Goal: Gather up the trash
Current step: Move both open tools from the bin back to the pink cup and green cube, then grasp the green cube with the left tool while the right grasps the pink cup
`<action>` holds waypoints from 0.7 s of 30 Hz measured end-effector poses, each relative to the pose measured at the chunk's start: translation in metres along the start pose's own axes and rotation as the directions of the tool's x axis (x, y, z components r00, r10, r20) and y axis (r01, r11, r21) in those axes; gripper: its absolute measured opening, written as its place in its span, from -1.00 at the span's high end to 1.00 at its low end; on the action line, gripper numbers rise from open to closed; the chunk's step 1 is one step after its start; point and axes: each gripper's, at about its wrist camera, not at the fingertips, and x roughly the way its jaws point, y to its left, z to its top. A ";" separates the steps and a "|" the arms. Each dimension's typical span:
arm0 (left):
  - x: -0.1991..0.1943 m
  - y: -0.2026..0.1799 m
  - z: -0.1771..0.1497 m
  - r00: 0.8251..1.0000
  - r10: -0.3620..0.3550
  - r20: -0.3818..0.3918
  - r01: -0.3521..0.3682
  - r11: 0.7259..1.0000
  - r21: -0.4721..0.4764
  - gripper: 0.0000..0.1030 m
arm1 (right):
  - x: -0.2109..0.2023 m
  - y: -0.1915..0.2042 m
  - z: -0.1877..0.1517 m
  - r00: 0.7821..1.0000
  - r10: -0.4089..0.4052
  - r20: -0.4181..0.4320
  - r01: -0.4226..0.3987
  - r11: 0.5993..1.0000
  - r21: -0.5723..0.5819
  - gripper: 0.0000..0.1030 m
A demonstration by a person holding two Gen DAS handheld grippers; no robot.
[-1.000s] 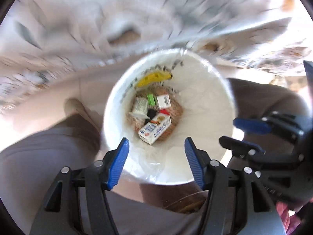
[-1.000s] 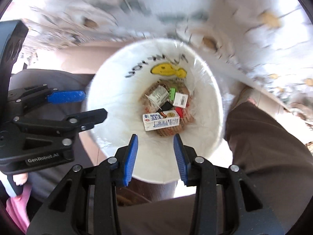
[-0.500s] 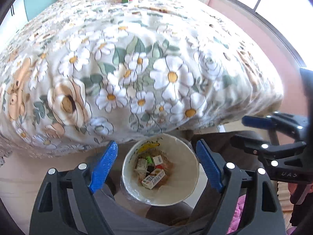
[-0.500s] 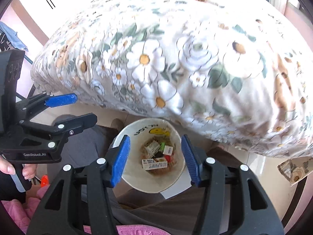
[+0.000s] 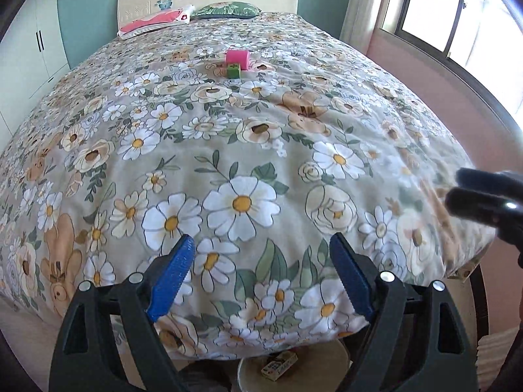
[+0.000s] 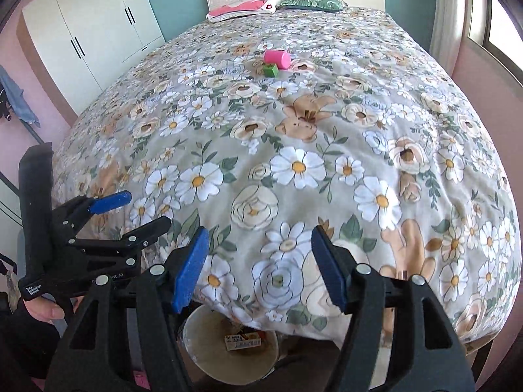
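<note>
A pink cylinder point(image 5: 237, 59) and a small green cube point(image 5: 233, 72) lie far out on the floral bed; they also show in the right wrist view as pink cylinder point(image 6: 277, 58) and green cube point(image 6: 270, 70). The white trash bin point(image 6: 209, 349) stands on the floor below the bed's foot, holding a small carton point(image 6: 242, 341); its rim point(image 5: 330, 359) shows in the left wrist view. My left gripper point(image 5: 261, 277) is open and empty above the bed's foot. My right gripper point(image 6: 260, 268) is open and empty, beside the left gripper point(image 6: 130, 210).
The floral bedspread point(image 5: 228, 147) fills both views. Two pillows point(image 6: 274, 3) lie at the headboard. A white wardrobe point(image 6: 88, 26) stands left of the bed, a window point(image 5: 457, 16) to the right. The right gripper point(image 5: 483, 202) shows blurred at the left view's edge.
Both grippers have tilted up from the bin to look across the bed. The bin has dropped to the bottom edge of both views. Both stay open and empty.
</note>
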 end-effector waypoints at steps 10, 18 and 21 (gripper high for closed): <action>0.129 0.028 0.150 0.997 0.021 0.073 -0.023 0.999 0.032 -0.67 | 0.112 -0.031 0.191 0.999 -0.010 0.044 0.012 0.999 -0.035 -0.32; 0.199 0.051 0.232 0.990 -0.013 0.138 0.012 1.000 0.006 -0.67 | 0.219 -0.056 0.330 0.992 0.057 -0.111 -0.046 0.994 0.101 -0.32; 0.219 0.053 0.247 0.989 -0.042 0.141 0.040 0.999 0.017 -0.67 | 0.259 -0.064 0.362 0.979 0.058 -0.195 -0.028 0.987 0.156 -0.32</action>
